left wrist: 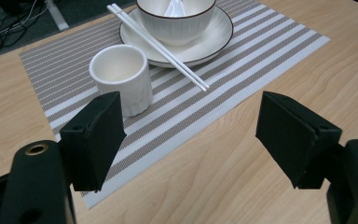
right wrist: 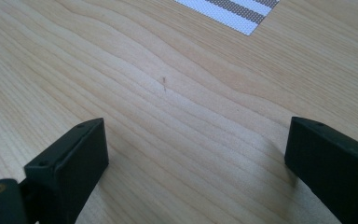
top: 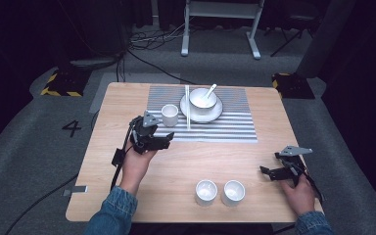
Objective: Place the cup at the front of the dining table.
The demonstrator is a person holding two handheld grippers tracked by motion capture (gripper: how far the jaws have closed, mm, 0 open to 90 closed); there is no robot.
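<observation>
Two white cups (top: 220, 192) stand side by side near the front edge of the tabletop (top: 176, 161) in the high view, a third cup (top: 169, 114) sits on the striped placemat (top: 225, 125) beside the plate (top: 214, 113) with its bowl (top: 203, 97), and the left claw (top: 168, 139) hovers released just short of that third cup while the right claw (top: 267, 171) rests spread near the pair. In the left gripper view the cup (left wrist: 122, 79) stands upright just beyond the left jaw, chopsticks (left wrist: 157, 45) leaning on the plate behind, so the place setting looks under way, with that cup seemingly just set down or about to be gripped. In the right gripper view the claw (right wrist: 196, 161) gapes over bare wood, so I judge the next move calls for swinging it toward the nearer front cup and closing on its wall.
</observation>
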